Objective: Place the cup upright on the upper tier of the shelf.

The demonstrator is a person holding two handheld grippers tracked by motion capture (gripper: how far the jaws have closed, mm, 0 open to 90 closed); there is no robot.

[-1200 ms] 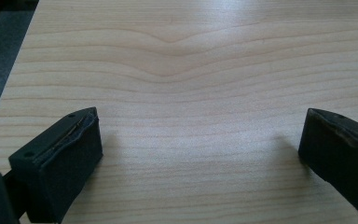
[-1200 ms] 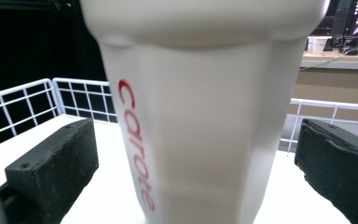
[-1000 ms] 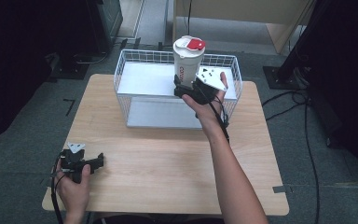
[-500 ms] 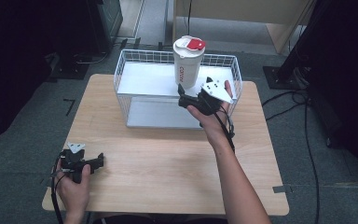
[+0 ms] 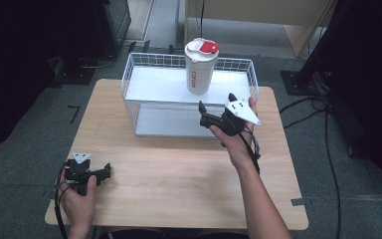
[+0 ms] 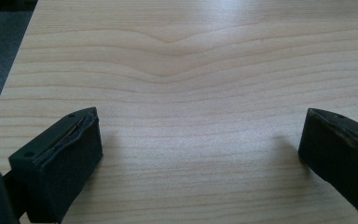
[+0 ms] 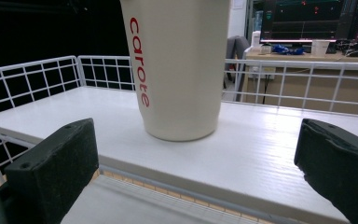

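A cream tumbler with red lettering and a red-and-white lid stands upright on the upper shelf of a white wire rack at the back of the wooden table. My right gripper hovers open just in front of the rack, a short gap away from the tumbler. In the right gripper view the tumbler stands on the white shelf ahead of the wide-apart jaws of the right gripper. My left gripper rests open at the table's front left, over bare wood.
The rack has a lower shelf beneath the upper one and wire walls around it. Dark equipment and cables lie on the floor beyond the table. A monitor and desk show far behind the rack.
My right gripper has drawn back from the tumbler toward the person and sunk a little. The tumbler stays on the shelf. The left gripper has not moved.
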